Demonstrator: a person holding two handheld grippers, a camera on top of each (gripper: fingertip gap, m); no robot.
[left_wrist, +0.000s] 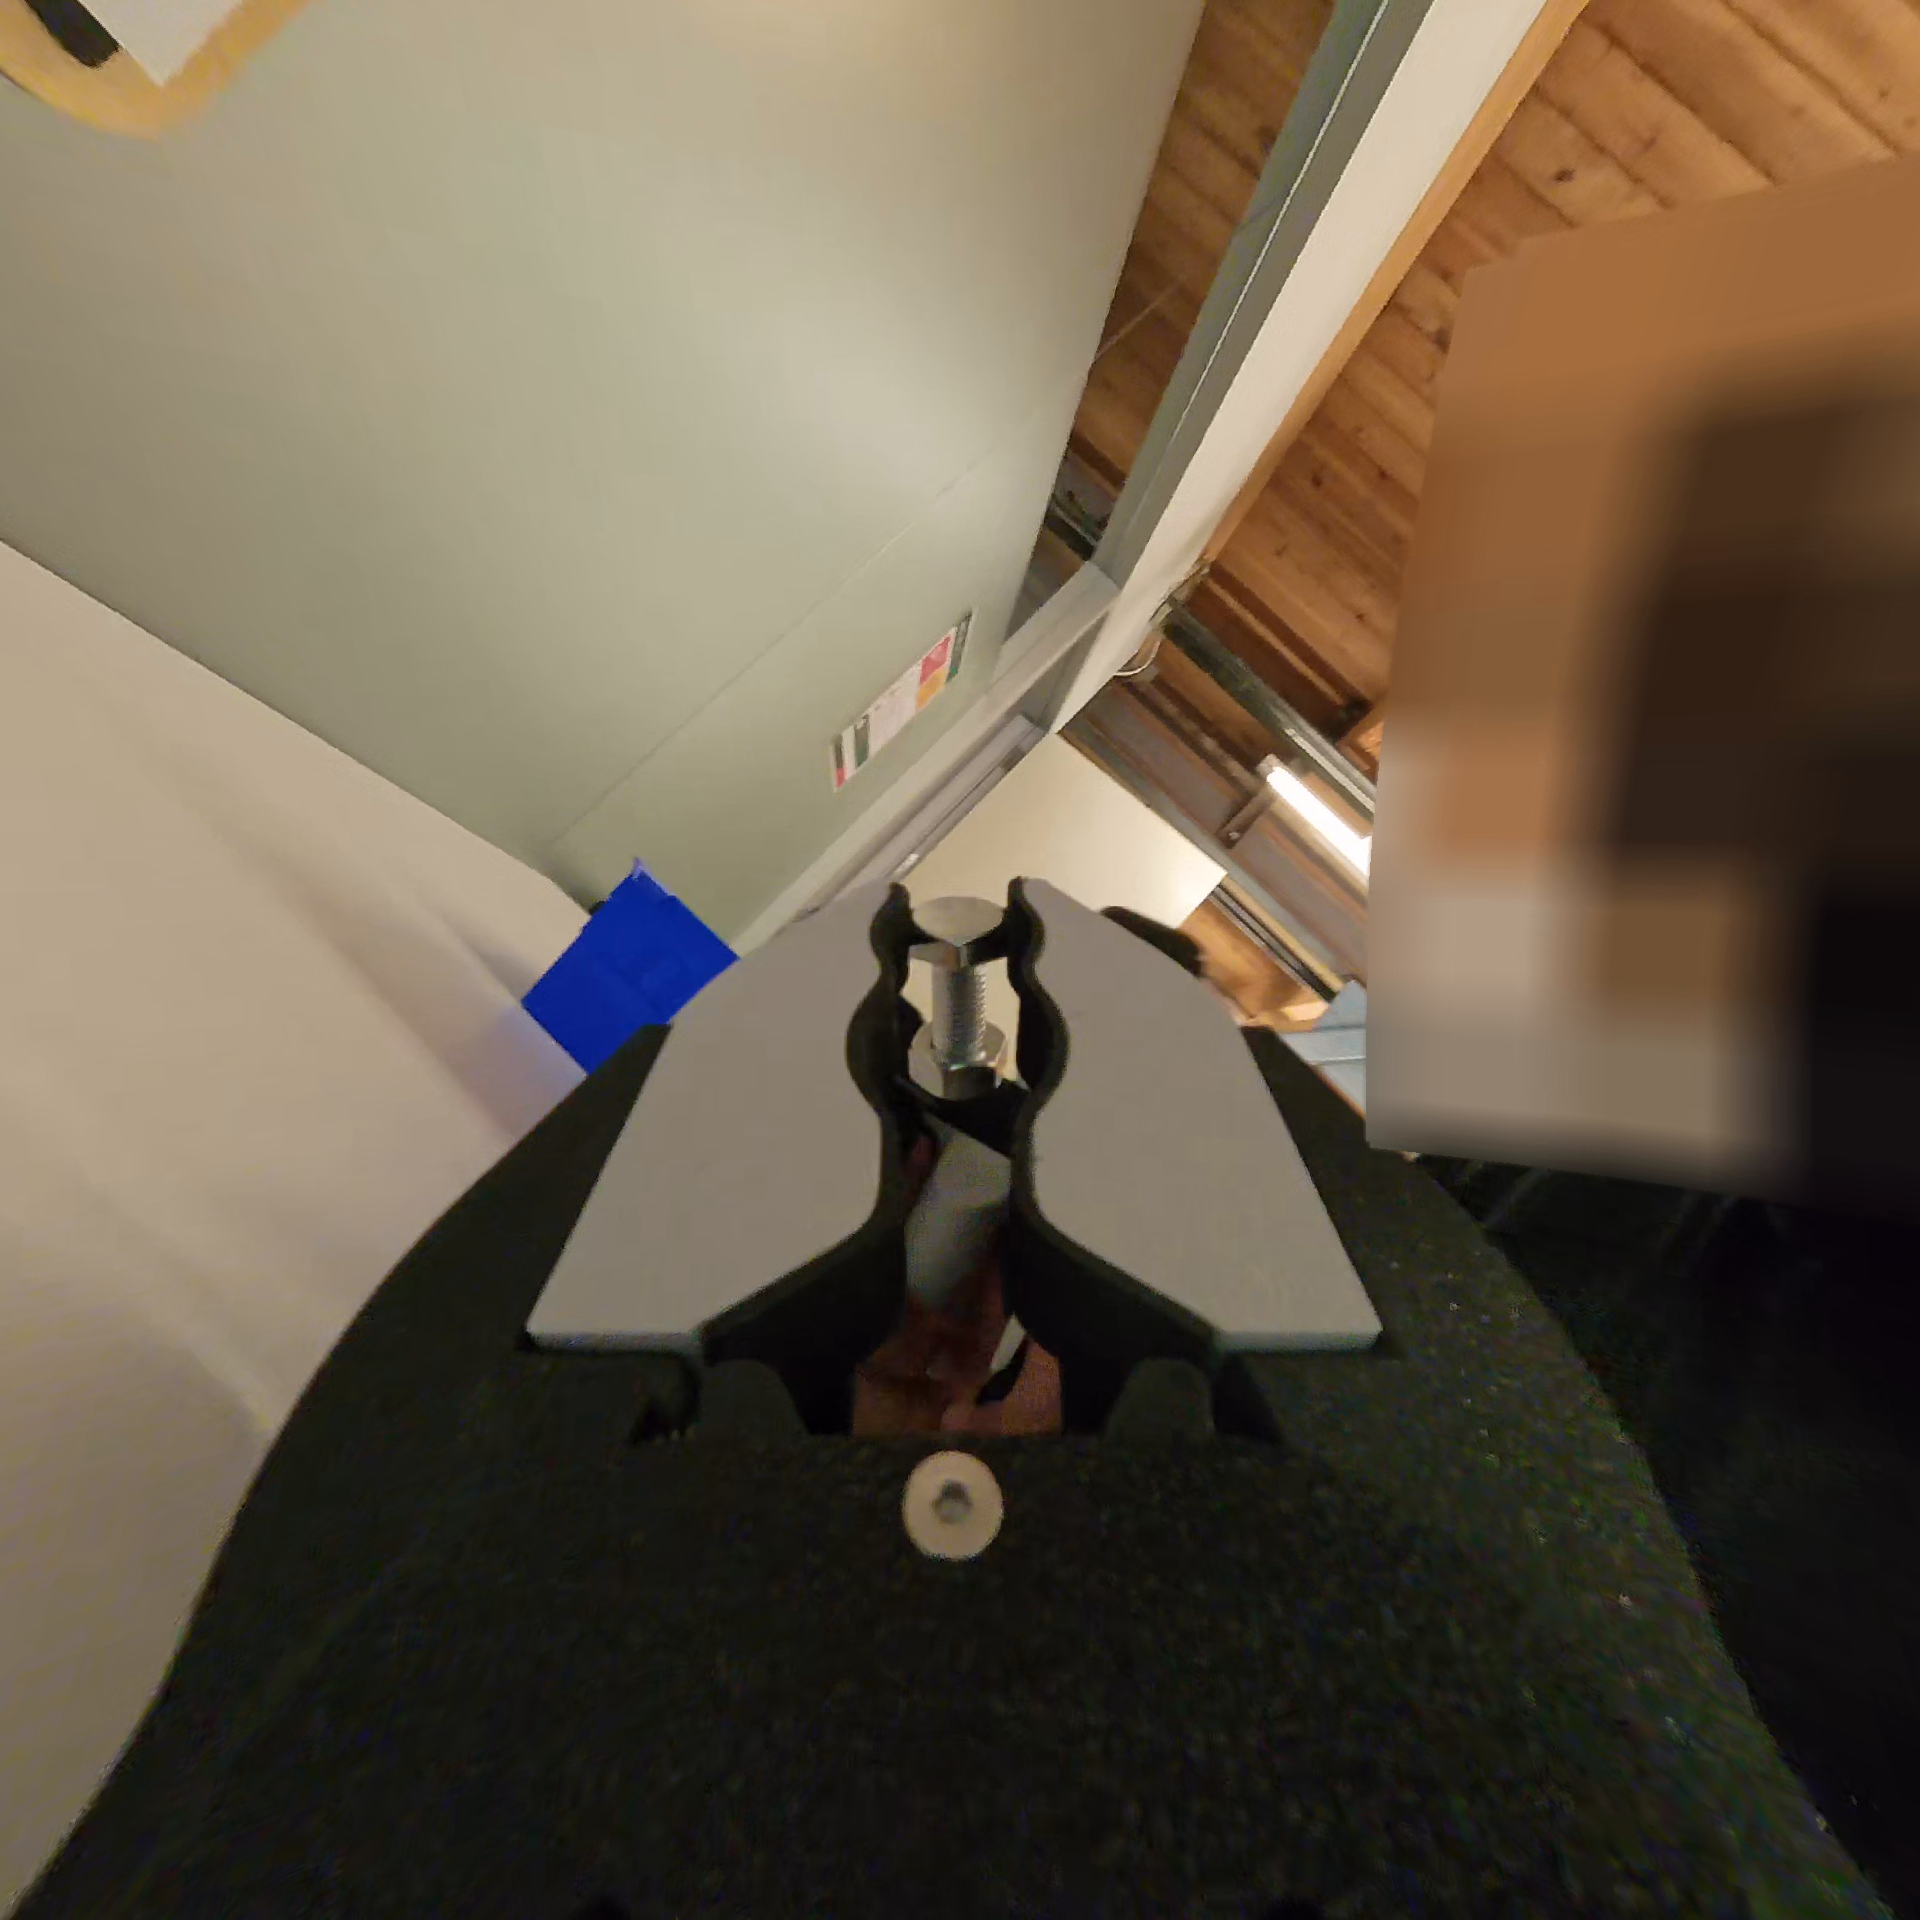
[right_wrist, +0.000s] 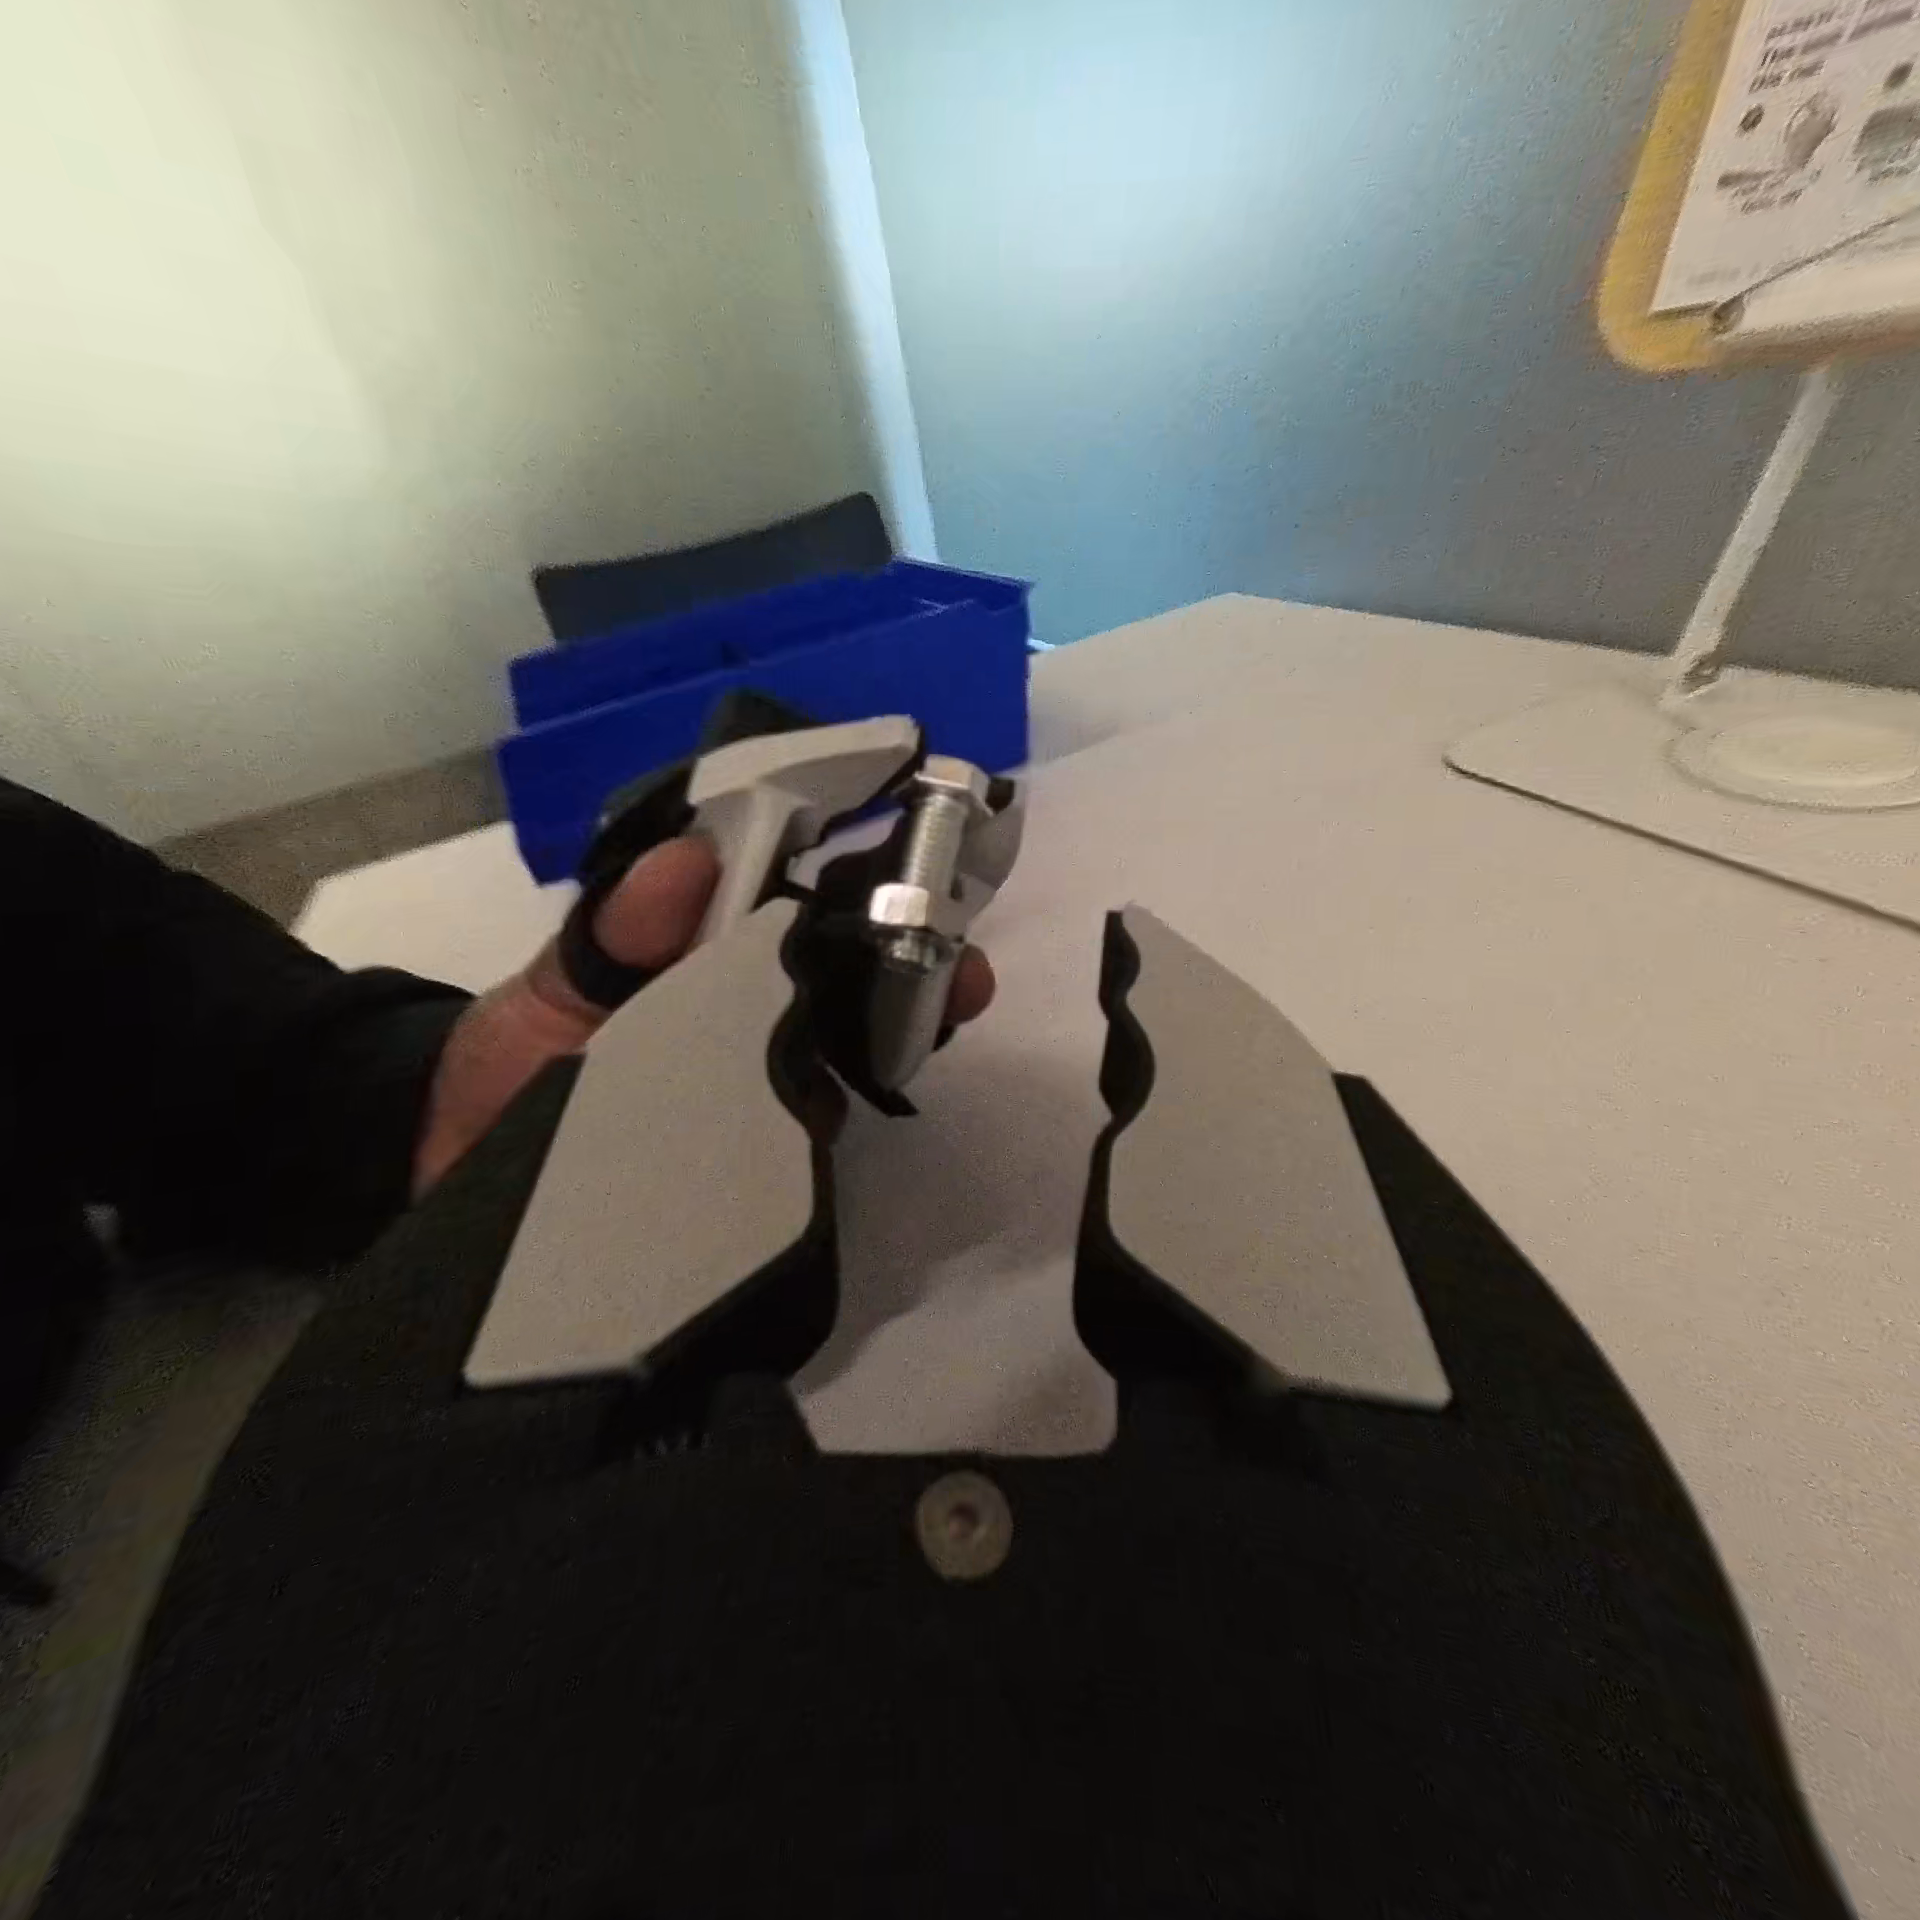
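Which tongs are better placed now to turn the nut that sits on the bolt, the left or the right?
Probably the right tongs: they stand open and empty just before the nut. The left tongs already clamp the bolt by its head, so they are busy steadying it.

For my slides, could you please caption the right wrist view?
Right gripper open over white table; left gripper holds a bolt with nut, before a blue bin.

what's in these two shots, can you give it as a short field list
left claw: shut on a silver hex bolt with a nut threaded on its shank
right claw: open, nothing between the fingers, close to the bolt
behind: blue bin on a white table
far right: white lamp base
left hand: works the left claw
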